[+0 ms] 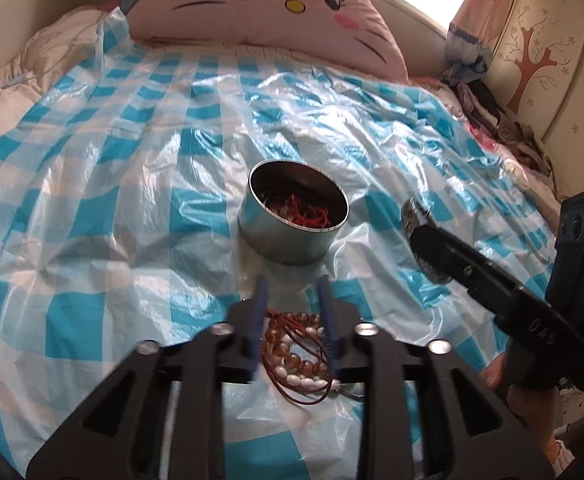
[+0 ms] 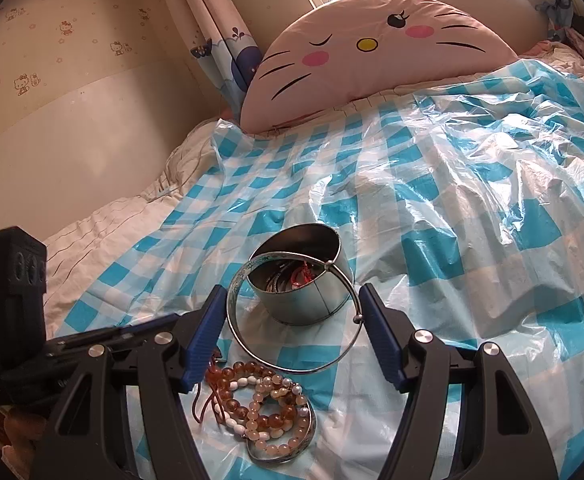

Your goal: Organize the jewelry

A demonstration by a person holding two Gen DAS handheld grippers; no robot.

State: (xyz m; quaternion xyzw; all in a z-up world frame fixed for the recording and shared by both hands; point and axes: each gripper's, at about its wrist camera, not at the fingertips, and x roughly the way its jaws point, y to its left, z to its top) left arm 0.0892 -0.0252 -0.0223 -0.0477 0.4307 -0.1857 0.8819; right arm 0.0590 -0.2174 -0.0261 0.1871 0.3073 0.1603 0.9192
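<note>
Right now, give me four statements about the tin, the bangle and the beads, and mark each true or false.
1. The right gripper holds a silver bangle. True.
2. The round tin is empty. False: red cord and other jewelry lie inside.
3. Beaded bracelets lie on the checked plastic sheet. True.
4. The left gripper holds the tin. False: its fingers flank the bracelets, apart from the tin.
</note>
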